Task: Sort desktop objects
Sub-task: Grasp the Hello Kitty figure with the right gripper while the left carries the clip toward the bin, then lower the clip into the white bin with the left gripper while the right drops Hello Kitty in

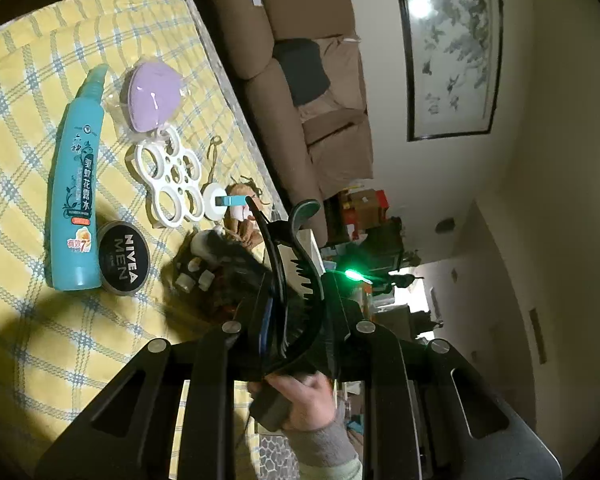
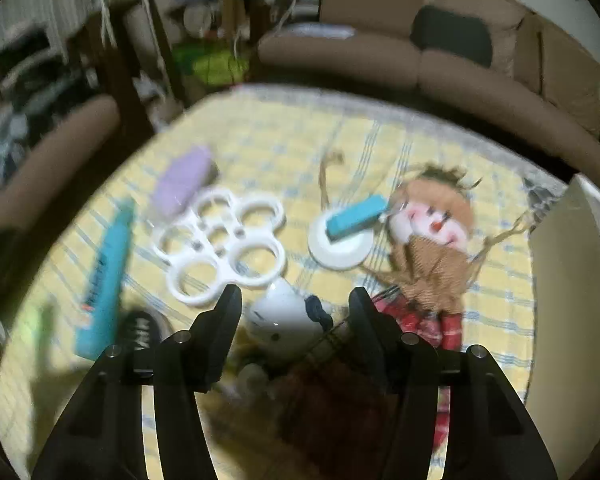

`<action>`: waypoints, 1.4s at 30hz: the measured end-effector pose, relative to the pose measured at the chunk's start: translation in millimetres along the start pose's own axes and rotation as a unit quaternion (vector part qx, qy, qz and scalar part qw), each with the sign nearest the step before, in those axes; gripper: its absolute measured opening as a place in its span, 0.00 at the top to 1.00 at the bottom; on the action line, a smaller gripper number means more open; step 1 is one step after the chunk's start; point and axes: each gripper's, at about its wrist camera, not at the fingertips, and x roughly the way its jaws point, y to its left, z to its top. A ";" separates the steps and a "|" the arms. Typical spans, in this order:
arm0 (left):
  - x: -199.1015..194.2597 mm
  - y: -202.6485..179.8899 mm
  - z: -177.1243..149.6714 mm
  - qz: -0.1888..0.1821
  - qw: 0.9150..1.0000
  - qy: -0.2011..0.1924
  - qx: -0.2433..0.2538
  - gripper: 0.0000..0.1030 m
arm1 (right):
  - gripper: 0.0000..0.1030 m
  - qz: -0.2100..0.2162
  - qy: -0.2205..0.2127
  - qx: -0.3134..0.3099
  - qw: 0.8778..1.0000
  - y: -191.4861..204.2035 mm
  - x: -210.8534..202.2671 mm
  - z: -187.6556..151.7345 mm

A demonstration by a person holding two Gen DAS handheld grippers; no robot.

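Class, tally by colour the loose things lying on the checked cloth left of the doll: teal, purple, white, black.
Teal: 1, bottle
Purple: 1, pouch
White: 2, ring holder, disc
Black: 1, tin
Total: 5

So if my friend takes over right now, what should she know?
Left tool: shut on the black hair claw clip, held up off the table.
Right tool: open, empty, above the white cat-face toy.
On the yellow checked cloth: teal bottle, Nivea tin, purple mask, white ring holder, rag doll.
Done: clip picked up. Left: place it, sort the rest.
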 end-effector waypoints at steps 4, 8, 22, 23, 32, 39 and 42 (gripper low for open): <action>1.3 -2.2 0.6 -0.004 1.000 0.001 0.002 0.81 | 0.43 0.017 0.025 0.001 1.000 -3.0 18.6 -10.0; 5.4 -3.2 -0.7 -0.003 1.000 0.005 0.004 0.82 | 0.47 0.021 0.007 -0.003 1.000 0.0 10.2 -13.8; 22.0 -30.3 -12.0 -0.007 0.999 0.025 0.039 0.82 | 0.47 0.077 -0.116 0.031 0.990 -6.7 -140.2 -17.6; 25.7 -35.7 -15.8 -0.008 0.998 0.031 0.045 0.82 | 0.47 0.074 -0.119 0.032 0.990 -15.0 -155.0 -21.7; 115.0 -95.7 -97.0 -0.022 0.985 0.135 0.105 0.82 | 0.47 -0.006 -0.082 0.072 0.994 -134.8 -245.0 -74.1; 190.2 -123.7 -158.8 -0.010 0.972 0.203 0.115 0.82 | 0.47 -0.055 -0.007 0.084 0.995 -199.0 -214.9 -108.1; 204.7 -135.5 -174.7 -0.001 0.969 0.214 0.125 0.82 | 0.47 -0.063 0.027 0.057 0.996 -204.4 -193.7 -108.9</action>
